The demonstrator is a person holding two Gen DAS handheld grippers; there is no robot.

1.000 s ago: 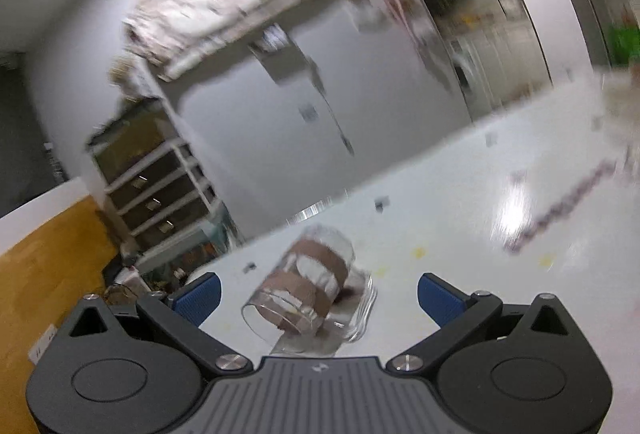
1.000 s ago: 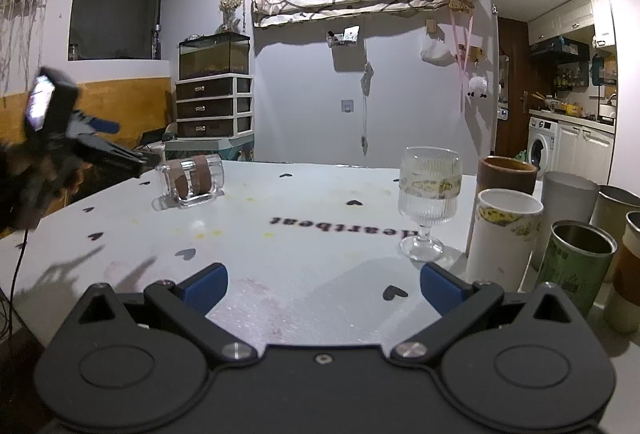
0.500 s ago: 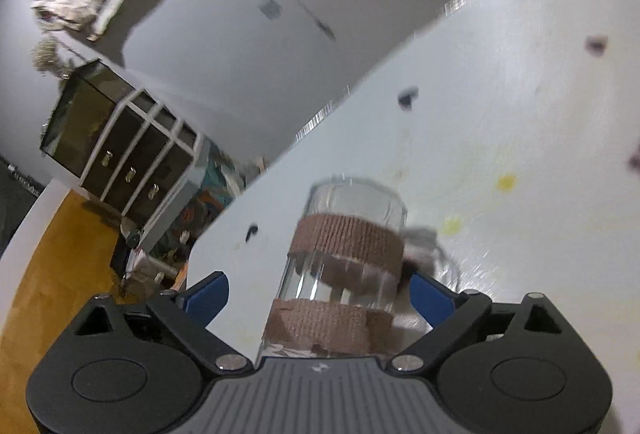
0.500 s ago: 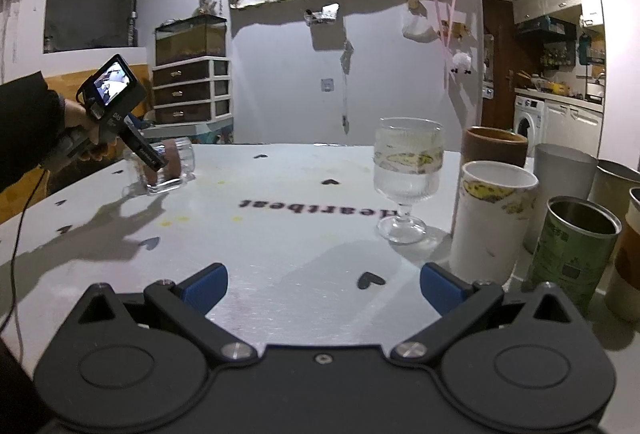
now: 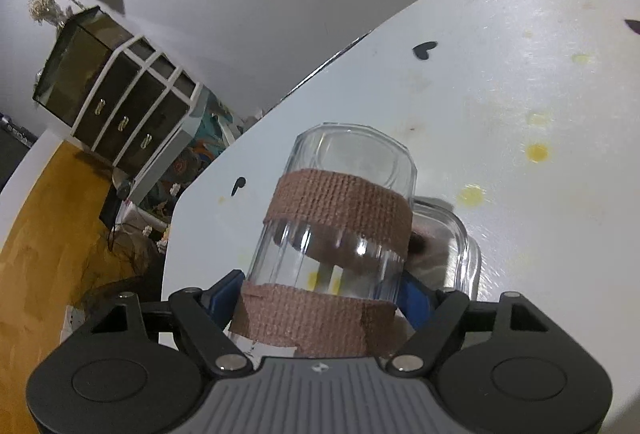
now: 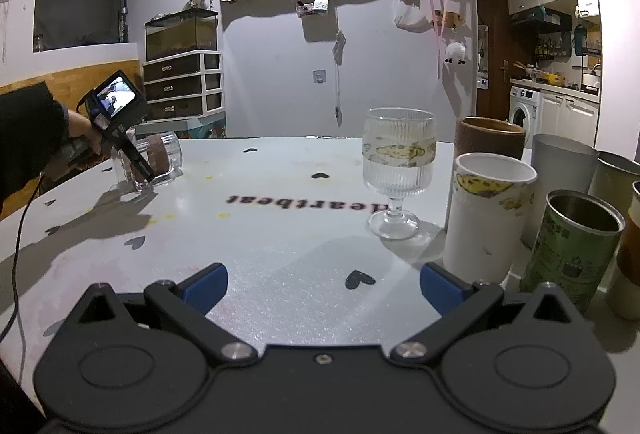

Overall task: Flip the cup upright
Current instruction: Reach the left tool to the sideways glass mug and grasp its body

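Observation:
A clear glass cup (image 5: 336, 234) with two brown tape bands lies on its side on the white table (image 5: 520, 93), base pointing away from me. My left gripper (image 5: 320, 298) is closed around its lower band, blue pads against both sides. In the right wrist view the same cup (image 6: 156, 161) lies at the table's far left with the left gripper (image 6: 136, 161) on it. My right gripper (image 6: 324, 286) is open and empty above the near table edge.
A stemmed ribbed glass (image 6: 396, 169) stands right of centre. Several cups and tins crowd the right side: a white cup (image 6: 488, 218), a green tin (image 6: 572, 246), a brown cup (image 6: 490, 137). The table's left edge drops to a wooden floor (image 5: 48, 234).
My left gripper moved in over the lying cup and its jaws closed onto it. The right gripper barely shifted.

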